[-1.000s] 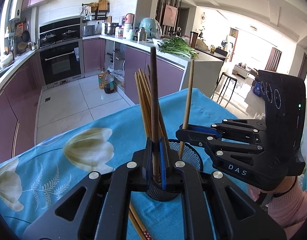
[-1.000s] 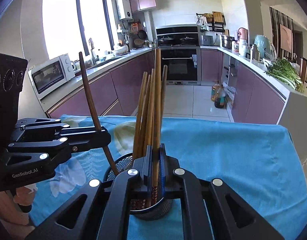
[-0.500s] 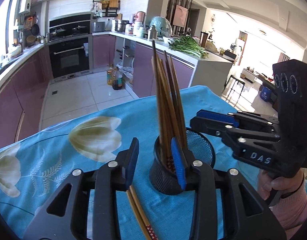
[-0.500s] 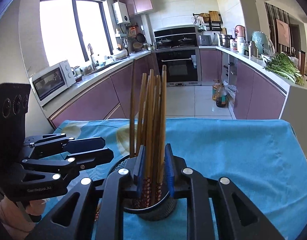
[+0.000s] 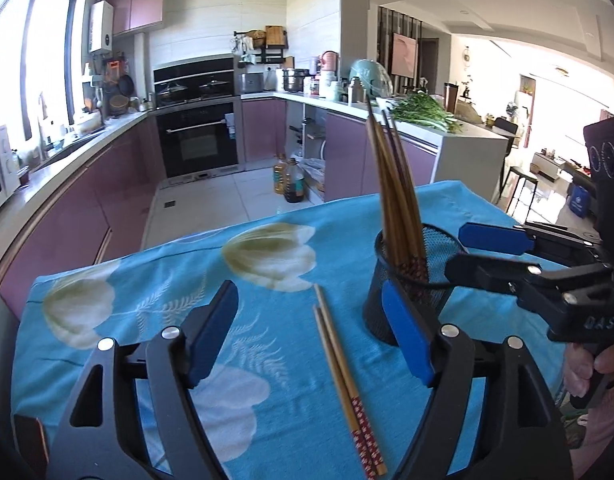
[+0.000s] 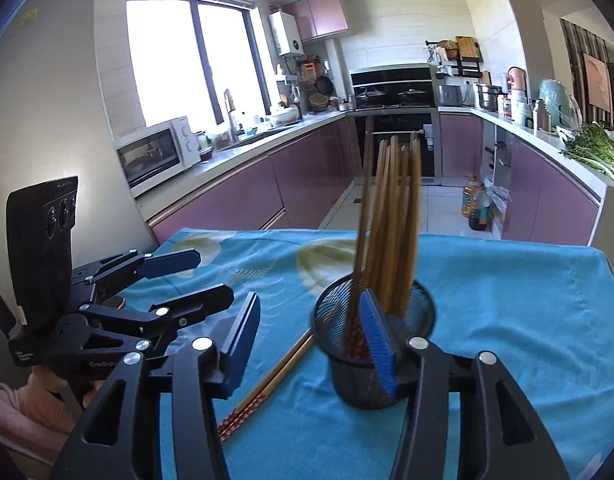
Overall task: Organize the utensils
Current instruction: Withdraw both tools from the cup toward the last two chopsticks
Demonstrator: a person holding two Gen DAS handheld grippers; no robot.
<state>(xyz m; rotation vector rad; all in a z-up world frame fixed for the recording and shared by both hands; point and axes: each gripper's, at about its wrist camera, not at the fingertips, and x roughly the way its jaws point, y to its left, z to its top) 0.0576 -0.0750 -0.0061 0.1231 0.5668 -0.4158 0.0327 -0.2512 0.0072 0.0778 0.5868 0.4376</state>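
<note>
A black mesh holder (image 5: 407,292) stands on the blue cloth with several wooden chopsticks (image 5: 391,184) upright in it. A loose pair of chopsticks (image 5: 339,368) with red patterned ends lies on the cloth left of the holder. My left gripper (image 5: 309,332) hangs over that pair, jaws opening, gripping nothing. My right gripper (image 5: 479,254) reaches in from the right beside the holder's rim. In the right wrist view the right gripper (image 6: 309,342) is opening with nothing gripped, close in front of the holder (image 6: 335,320). The loose pair (image 6: 275,380) and the left gripper (image 6: 191,280) lie to its left.
The table carries a blue tablecloth (image 5: 167,280) printed with pale tulips, and its far edge drops to the kitchen floor. Purple cabinets, an oven and worktops lie beyond. A hand in a pink sleeve (image 5: 595,368) holds the right gripper.
Both grippers let go of the chopsticks they held over the holder, and these now stand in it. Both jaws opened and drew back. The left one swung left over the loose pair.
</note>
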